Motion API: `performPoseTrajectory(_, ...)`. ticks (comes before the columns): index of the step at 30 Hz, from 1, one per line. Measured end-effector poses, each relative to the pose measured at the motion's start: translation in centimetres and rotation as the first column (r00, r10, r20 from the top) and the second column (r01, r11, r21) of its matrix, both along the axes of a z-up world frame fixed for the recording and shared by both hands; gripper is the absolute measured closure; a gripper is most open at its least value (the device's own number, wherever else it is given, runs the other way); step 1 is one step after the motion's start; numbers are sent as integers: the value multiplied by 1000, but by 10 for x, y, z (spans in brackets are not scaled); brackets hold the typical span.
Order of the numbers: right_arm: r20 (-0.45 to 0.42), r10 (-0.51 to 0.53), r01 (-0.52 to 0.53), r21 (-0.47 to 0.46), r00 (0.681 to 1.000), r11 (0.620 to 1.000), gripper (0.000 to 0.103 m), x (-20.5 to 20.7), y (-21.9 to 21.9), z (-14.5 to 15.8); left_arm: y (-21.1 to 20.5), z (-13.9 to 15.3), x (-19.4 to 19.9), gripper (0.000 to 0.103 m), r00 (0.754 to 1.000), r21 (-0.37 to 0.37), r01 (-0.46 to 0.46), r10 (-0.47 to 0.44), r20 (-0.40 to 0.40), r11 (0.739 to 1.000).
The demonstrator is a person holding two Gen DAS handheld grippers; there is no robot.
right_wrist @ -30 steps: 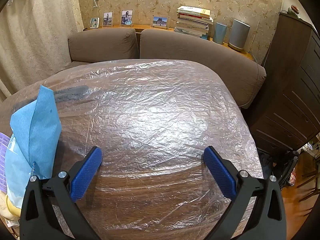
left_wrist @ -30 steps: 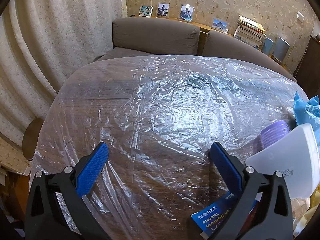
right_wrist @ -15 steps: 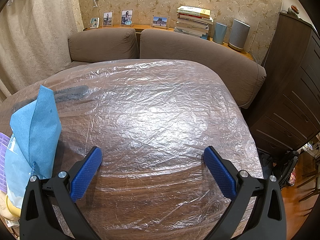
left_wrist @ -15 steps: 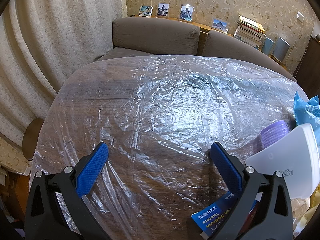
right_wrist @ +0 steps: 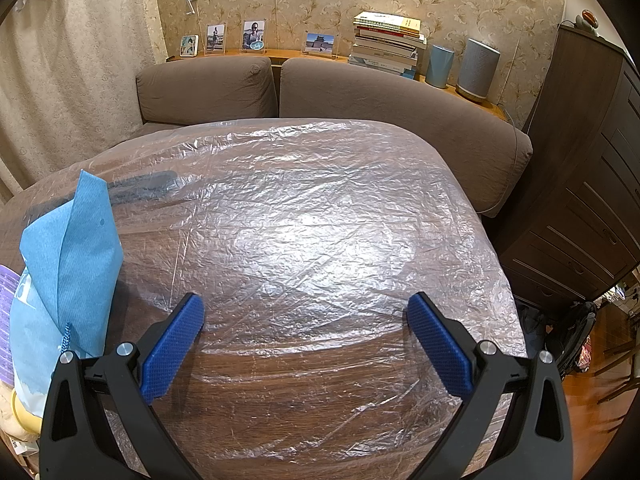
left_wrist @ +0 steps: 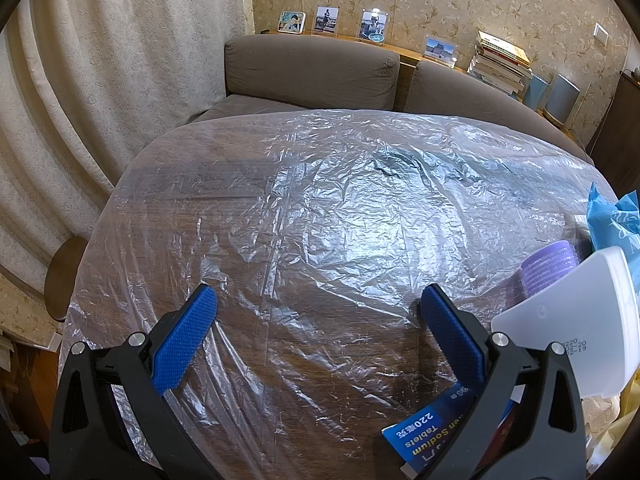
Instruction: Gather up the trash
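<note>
A clear crinkled plastic sheet (left_wrist: 320,220) covers the wooden table. Trash lies in a heap between the two views. In the left wrist view it sits at the right: a blue tablet box (left_wrist: 424,428) under the right finger, a white plastic lid (left_wrist: 580,320), a purple ribbed cap (left_wrist: 550,268) and a blue wrapper (left_wrist: 608,220). In the right wrist view the blue wrapper (right_wrist: 76,264) stands at the left edge. My left gripper (left_wrist: 316,304) is open over the sheet, holding nothing. My right gripper (right_wrist: 306,312) is open too, right of the wrapper.
A brown sofa (right_wrist: 400,104) curves behind the table. A ledge above it carries photo frames (right_wrist: 254,36), stacked books (right_wrist: 386,44) and two cylinders (right_wrist: 478,70). A dark wooden dresser (right_wrist: 592,184) stands at the right, a curtain (left_wrist: 100,100) at the left.
</note>
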State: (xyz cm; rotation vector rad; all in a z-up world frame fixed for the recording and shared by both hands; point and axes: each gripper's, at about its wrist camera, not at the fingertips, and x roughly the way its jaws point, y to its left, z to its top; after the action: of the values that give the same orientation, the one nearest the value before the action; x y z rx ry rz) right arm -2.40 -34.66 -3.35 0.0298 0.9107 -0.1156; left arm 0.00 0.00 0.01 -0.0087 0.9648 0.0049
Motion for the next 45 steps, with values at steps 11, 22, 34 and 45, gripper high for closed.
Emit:
performPoseTrajectory(11,0,0,0,0,1000,1000,4,0,0,0,-1,1,-1,1,1000,0,0,0,0,1000)
performPoseTrajectory(22,0,0,0,0,1000,1000,4,0,0,0,-2,2,-2,1,1000,0,-1,1,0,1000)
performPoseTrajectory(34,0,0,0,0,1000,1000,4,0,0,0,-3,3,-3,1,1000,0,-1,1,-1,1000)
performPoseTrajectory(45,0,0,0,0,1000,1000,4,0,0,0,-4,4,-5,1,1000,0,-1,1,-1,1000)
